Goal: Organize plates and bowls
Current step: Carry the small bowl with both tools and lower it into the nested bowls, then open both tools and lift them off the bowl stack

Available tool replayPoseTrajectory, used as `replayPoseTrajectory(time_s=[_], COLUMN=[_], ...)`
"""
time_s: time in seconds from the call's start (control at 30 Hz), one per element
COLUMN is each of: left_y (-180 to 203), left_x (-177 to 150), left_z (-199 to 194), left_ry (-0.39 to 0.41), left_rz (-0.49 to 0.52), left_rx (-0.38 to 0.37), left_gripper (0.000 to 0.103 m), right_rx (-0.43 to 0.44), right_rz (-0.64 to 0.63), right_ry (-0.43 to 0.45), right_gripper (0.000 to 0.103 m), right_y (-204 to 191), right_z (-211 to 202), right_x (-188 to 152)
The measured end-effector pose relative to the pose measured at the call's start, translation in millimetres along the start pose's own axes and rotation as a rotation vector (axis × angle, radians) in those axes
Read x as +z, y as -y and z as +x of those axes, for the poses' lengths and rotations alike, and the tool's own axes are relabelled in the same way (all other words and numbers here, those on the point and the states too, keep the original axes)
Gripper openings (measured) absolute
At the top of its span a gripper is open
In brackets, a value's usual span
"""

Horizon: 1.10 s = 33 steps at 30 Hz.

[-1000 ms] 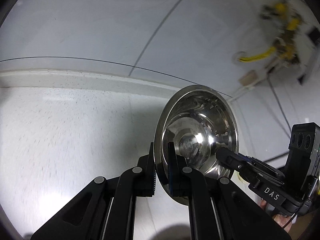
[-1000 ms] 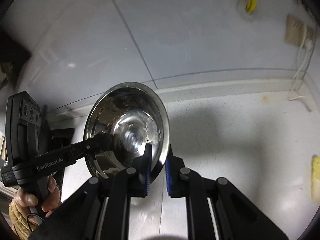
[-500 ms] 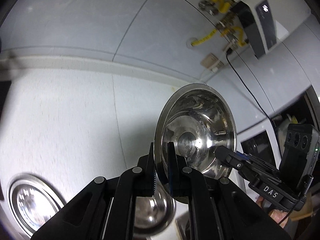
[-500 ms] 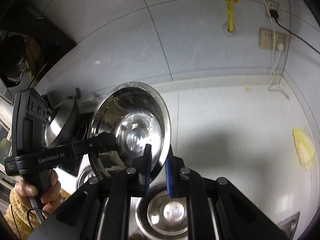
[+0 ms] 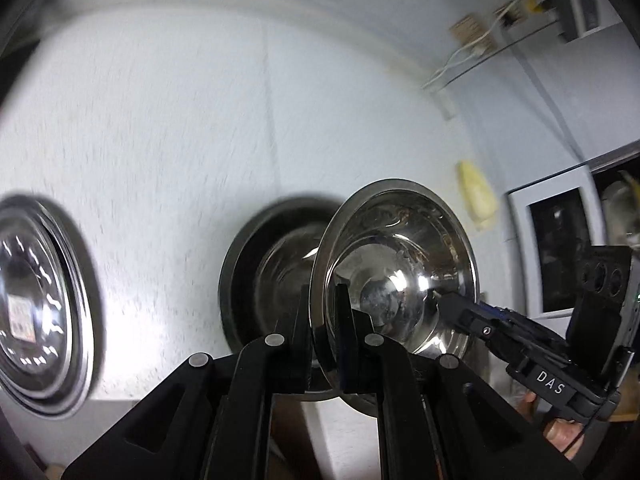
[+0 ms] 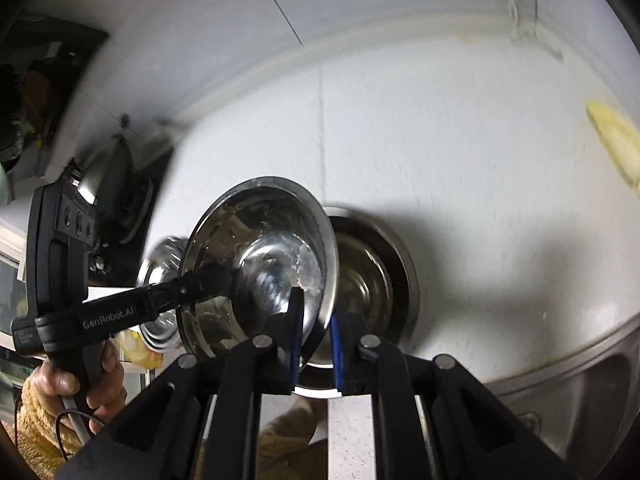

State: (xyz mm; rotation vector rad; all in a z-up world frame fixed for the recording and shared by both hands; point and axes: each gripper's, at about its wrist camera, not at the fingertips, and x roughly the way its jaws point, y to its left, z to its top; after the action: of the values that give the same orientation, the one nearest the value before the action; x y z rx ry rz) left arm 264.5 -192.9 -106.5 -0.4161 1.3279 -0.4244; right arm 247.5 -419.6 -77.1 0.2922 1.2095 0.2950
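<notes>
Both tools clamp the same steel bowl (image 5: 396,276) by its rim, opposite sides. Left tool (image 5: 324,336) is pinched nearly shut on the near-left rim, right tool (image 6: 316,336) likewise on the right rim. The bowl is in the air, tilted, its inside facing the cameras.

Key relation: a second bowl (image 5: 276,276) sits on the white bench (image 5: 168,128), directly behind and below the held one, their rims overlapping in both views. So the target lies straight ahead and down along the fingers, roughly equal reach for either hand. Looks like a nesting drop; the held bowl needs levelling first.

Both tools pitch steeply down, handles toward the person; the left hand (image 6: 76,380) grips its handle at lower left in the right view.

Another stack of steel dishes (image 5: 36,304) rests well left on the bench. Frames are blurred, so contact can't be judged.
</notes>
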Motion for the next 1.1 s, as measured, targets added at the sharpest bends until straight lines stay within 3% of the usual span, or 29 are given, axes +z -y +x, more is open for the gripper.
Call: replayPoseTrajectory(time_s=[0.13,0.4,1.1], left_y=[-10,-18,-19], left_x=[-3,-2,-1], left_z=[31,57,56], left_ry=[-0.039,-0.055,-0.008], left_rz=[-0.037,-0.051,-0.01], left_rx=[0.031,0.068,0.079], left_gripper=[0.006,0.006,0.006], right_rx=[0.0,-0.013,-0.081], right_rz=[0.038,0.089,0.018], right_ry=[-0.06,-0.112,-0.092], right_gripper=[0.011,0.011,0.014], right_y=[17,41,26], right_z=[30,61,65], right_x=[-8,-16,-16])
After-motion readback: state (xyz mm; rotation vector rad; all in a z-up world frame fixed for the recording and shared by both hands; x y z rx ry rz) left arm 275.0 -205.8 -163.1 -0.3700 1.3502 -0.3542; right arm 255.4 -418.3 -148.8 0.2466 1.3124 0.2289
